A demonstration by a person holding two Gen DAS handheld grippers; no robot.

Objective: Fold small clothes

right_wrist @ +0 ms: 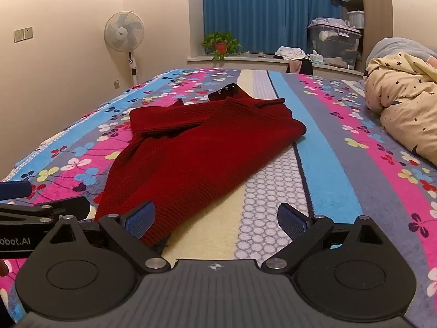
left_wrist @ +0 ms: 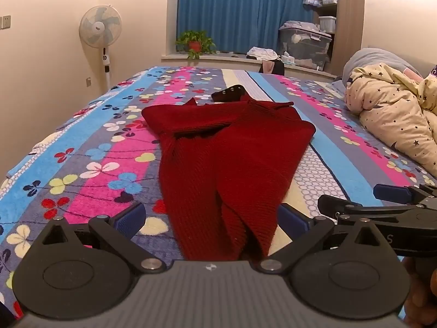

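Fingers of left gripper (left_wrist: 210,218): spread wide, blue pads either side of the near hem of the red sweater (left_wrist: 224,147), nothing pinched between them
Fingers of right gripper (right_wrist: 215,220): likewise spread wide; the left pad (right_wrist: 140,220) overlaps the sweater's near right corner, the other pad sits over bare bedspread; whether it touches the knit cannot be told
Red sweater: ribbed knit, lying lengthwise down the middle of the bed, hem toward the cameras, sleeves folded inward across the chest; a dark collar piece with snaps (left_wrist: 228,93) shows at the far end. Near hem has a fold or split at centre, right edge runs diagonally back to a rounded corner
Bedspread (left_wrist: 90,147): striped, floral; wide open stretches to the left of the sweater and a clear band to its right
Starred quilt (left_wrist: 396,117): bunched along the right edge of the bed, well apart from the sweater
Standing fan (left_wrist: 100,27): by the left wall
Potted plant (left_wrist: 195,42): on the window ledge before the blue curtain (left_wrist: 240,11)
Storage box (left_wrist: 303,43): right end of the ledge
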